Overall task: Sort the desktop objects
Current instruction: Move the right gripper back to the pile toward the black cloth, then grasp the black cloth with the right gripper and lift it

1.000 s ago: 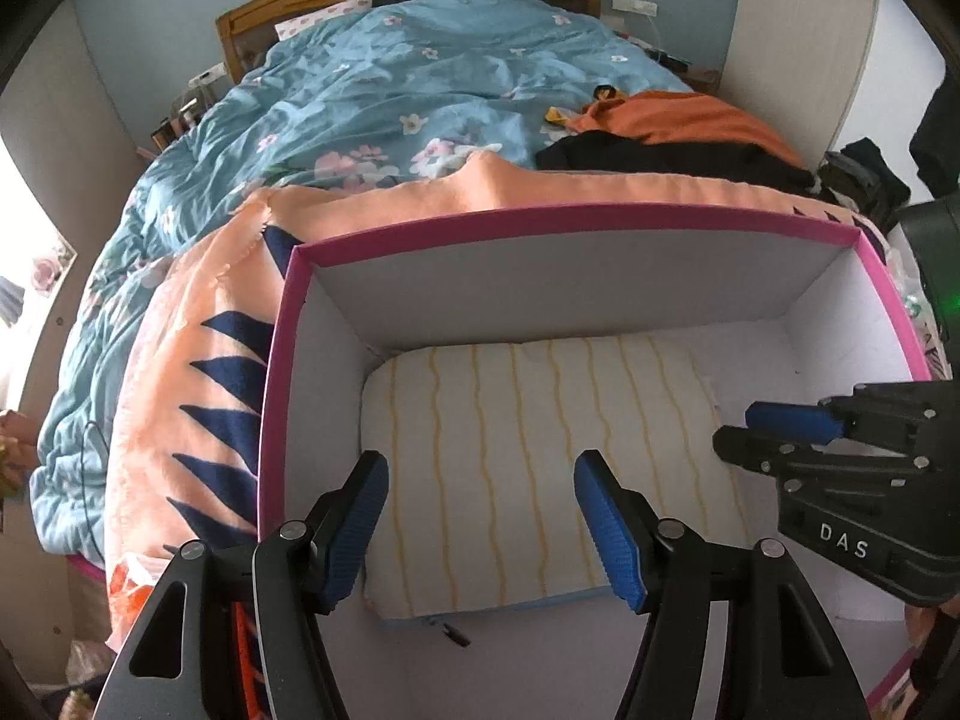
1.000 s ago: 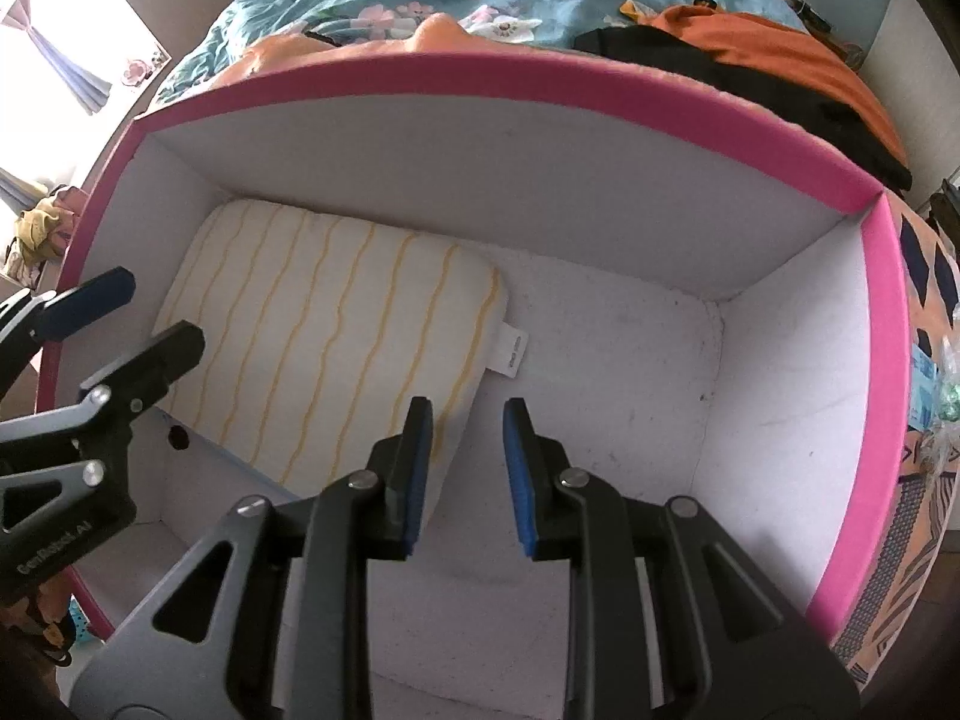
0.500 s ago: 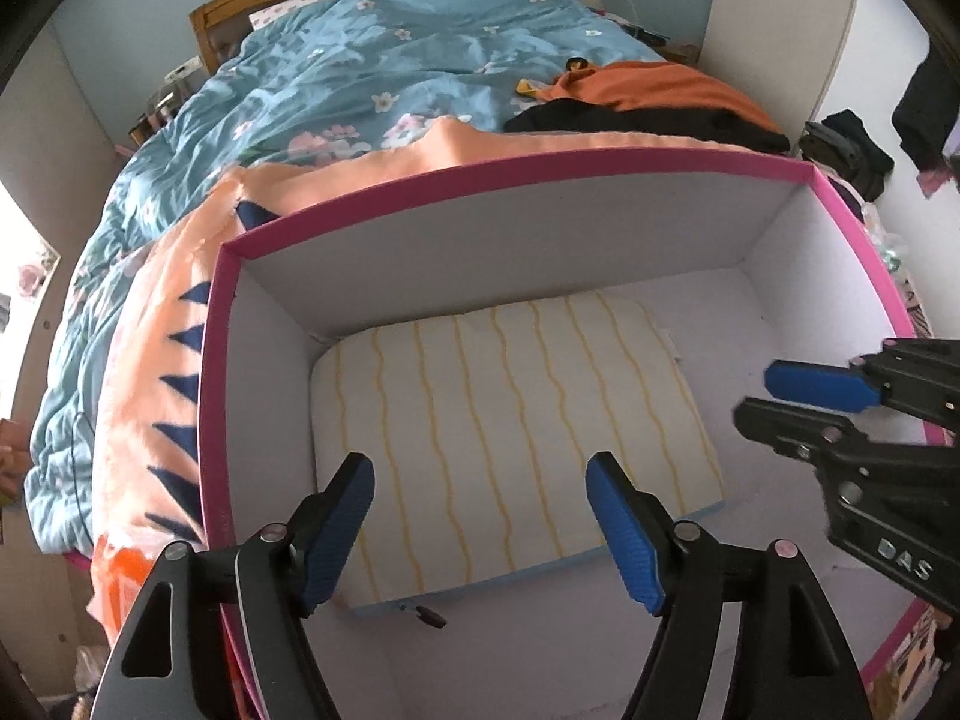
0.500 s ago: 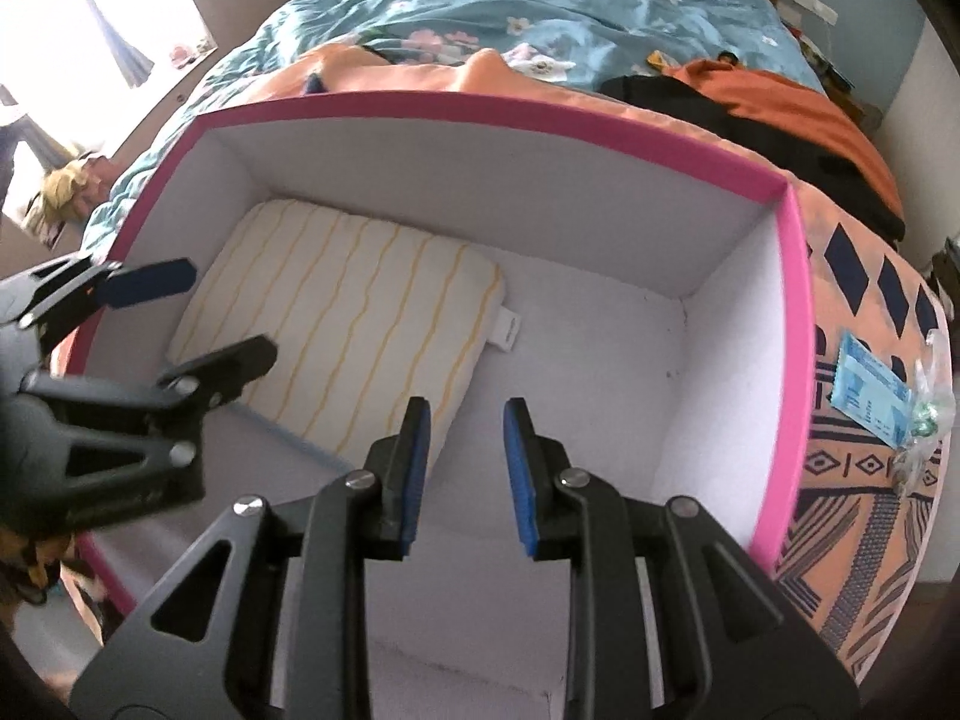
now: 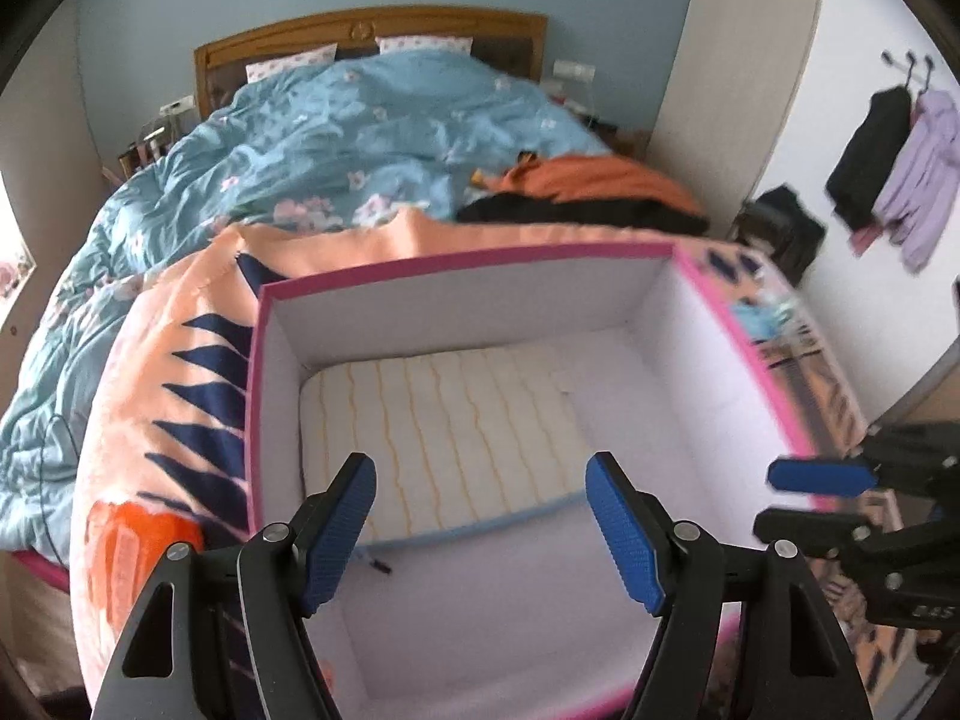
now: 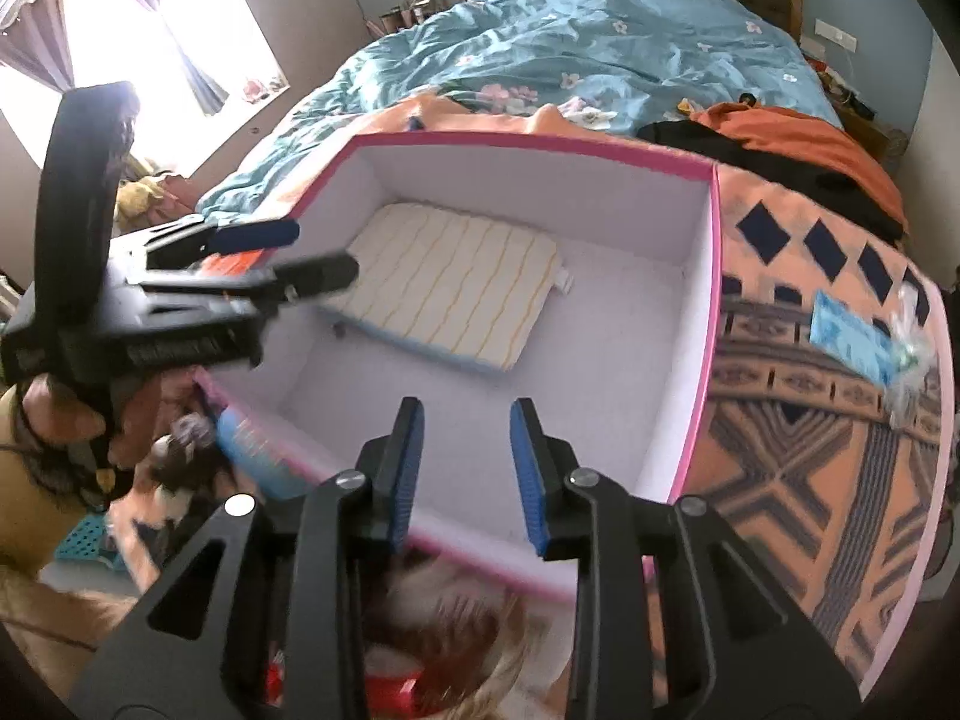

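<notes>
Although the sorting is under way, only one thing lies inside the pink-rimmed white cardboard box [image 6: 699,324]: a flat cream cloth pad with wavy yellow stripes [image 6: 447,285], resting on the box floor toward its ten o'clock corner in the right wrist view, with a small dark bit just beside its near edge. That much looks done; the rest of the box floor, from the centre out to three o'clock, is bare.

Both grippers hang empty above the near rim. The left gripper [image 5: 480,531] has its blue-padded fingers [image 5: 621,534] wide apart, framing the pad from above. The right gripper [image 6: 465,474] has its fingers a narrow gap apart, clamped on nothing.

Still to sort, I judge: a light blue packet [image 6: 849,339] and a crinkled clear wrapper [image 6: 909,354] at three o'clock, lying outside the box on the orange patterned blanket [image 6: 804,462]. At seven o'clock, below the rim, sits blurred clutter too smeared to name. Beyond, at twelve o'clock, spreads a bed with a blue flowered quilt [image 6: 576,30].
</notes>
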A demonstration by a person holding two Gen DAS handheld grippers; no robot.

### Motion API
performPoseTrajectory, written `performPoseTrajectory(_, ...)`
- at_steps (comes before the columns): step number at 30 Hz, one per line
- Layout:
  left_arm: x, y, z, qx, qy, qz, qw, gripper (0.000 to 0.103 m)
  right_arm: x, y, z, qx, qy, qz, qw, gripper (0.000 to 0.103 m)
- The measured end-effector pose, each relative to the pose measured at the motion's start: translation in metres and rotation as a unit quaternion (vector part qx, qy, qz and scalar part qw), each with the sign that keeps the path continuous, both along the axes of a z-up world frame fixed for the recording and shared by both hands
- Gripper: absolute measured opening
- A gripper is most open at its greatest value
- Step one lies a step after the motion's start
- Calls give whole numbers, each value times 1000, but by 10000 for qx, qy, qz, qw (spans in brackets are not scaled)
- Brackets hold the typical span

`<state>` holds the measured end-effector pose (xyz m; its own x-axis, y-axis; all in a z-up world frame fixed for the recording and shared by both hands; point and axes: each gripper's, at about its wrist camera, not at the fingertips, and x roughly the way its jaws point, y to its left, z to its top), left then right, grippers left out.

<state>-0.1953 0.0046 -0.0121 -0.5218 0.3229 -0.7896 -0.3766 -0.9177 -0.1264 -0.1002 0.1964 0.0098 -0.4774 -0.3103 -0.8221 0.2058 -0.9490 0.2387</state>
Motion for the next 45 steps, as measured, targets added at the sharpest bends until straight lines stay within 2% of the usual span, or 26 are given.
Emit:
performPoseTrajectory(4, 23, -19, 7, 131, -6, 37, 9999, 75, 30, -10, -1, -233, -106, 192, 9995, 32)
performPoseTrajectory(8, 40, -41, -7, 85, -242, 228, 9994, 75, 44, -29, -13, -387, -306, 375, 9981, 34)
performPoseTrajectory(10, 54, -50, -15, 104, -440, 282, 9986, 75, 48, -40, -22, -449, -453, 469, 9969, 40)
performPoseTrajectory(12, 70, -54, -22, 56, -538, 295, 9981, 75, 50, -48, -31, -348, -589, 486, 9965, 45)
performPoseTrajectory(17, 103, -64, -31, 201, -897, 204, 9956, 75, 52, -57, -50, -48, -910, 509, 9945, 46)
performPoseTrajectory(24, 136, -68, -56, 377, -1476, 192, 9881, 75, 48, -62, -64, -4, -1238, 665, 9901, 47)
performPoseTrajectory(27, 144, -71, -64, 536, -1715, 228, 9835, 75, 47, -65, -69, 40, -1382, 735, 9877, 47)
performPoseTrajectory(32, 147, -71, -72, 673, -1877, 229, 9796, 75, 42, -62, -78, -105, -1616, 688, 9844, 47)
performPoseTrajectory(34, 147, -72, -73, 760, -1960, 256, 9773, 75, 41, -59, -80, -145, -1674, 623, 9838, 52)
performPoseTrajectory(45, 143, -83, -79, 1231, -2223, 426, 9662, 74, 40, -61, -81, -266, -1703, 706, 9825, 53)
